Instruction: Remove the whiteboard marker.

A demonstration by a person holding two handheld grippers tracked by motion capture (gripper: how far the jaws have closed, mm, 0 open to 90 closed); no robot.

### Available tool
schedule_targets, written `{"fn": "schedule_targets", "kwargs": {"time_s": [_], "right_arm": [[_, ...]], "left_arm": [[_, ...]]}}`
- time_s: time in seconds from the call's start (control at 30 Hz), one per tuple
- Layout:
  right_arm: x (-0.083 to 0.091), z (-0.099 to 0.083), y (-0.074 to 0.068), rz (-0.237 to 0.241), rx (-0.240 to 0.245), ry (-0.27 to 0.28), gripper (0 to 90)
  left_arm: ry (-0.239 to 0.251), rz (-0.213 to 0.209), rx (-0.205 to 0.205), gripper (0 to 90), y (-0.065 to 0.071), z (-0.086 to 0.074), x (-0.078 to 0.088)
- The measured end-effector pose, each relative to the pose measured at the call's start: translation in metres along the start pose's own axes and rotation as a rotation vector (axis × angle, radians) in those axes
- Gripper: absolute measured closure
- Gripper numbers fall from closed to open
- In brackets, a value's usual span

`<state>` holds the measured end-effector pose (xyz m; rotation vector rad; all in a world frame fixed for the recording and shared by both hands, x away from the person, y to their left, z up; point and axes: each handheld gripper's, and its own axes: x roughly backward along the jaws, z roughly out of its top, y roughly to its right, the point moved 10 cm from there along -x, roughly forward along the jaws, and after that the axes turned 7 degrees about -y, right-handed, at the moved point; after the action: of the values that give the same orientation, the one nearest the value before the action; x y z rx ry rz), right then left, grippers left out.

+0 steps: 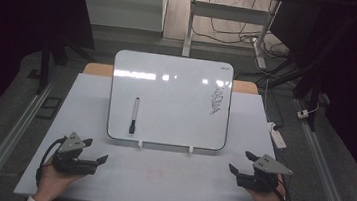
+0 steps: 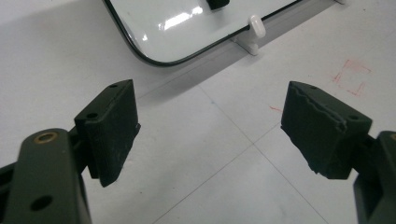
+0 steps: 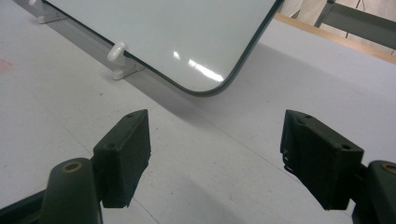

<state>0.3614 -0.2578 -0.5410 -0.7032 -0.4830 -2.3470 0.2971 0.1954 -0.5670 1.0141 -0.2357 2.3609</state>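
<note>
White table (image 1: 168,180) bears a whiteboard (image 1: 175,115); both grippers' fingers (image 2: 112,130) spread, empty.

The high view is fixed above my side of the desk (image 1: 168,180) and looks forward and down from well back, taking in the whole whiteboard (image 1: 170,99). The left gripper view rides on my left hand-held gripper (image 1: 96,151), sits close to the desk surface and faces the whiteboard's near left corner (image 2: 140,51). The right gripper view rides on my right hand-held gripper (image 1: 240,162), equally low, and faces the near right corner (image 3: 210,88). All three views share the whiteboard's lower edge with its white clips (image 2: 256,27).
</note>
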Motion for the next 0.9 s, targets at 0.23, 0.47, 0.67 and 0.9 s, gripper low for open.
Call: {"fn": "schedule_targets", "kwargs": {"time_s": [0.23,0.47,0.67,0.9], "right_arm": [[-0.002,-0.001,-0.005,0.005,0.015,-0.018,25.2],[-0.002,-0.002,-0.005,-0.001,0.012,-0.013,25.4],[-0.003,-0.002,-0.005,-0.002,0.008,-0.008,25.5],[-0.002,0.0,-0.007,-0.005,0.011,-0.003,25.6]], "left_arm": [[-0.008,0.013,-0.002,19.8,0.0,-0.001,-0.001],[-0.01,0.021,0.004,19.9,-0.001,-0.001,0.001],[-0.012,0.03,0.012,19.6,-0.001,0.003,0.001],[-0.023,0.035,-0.004,19.6,0.004,0.023,0.002]]}}
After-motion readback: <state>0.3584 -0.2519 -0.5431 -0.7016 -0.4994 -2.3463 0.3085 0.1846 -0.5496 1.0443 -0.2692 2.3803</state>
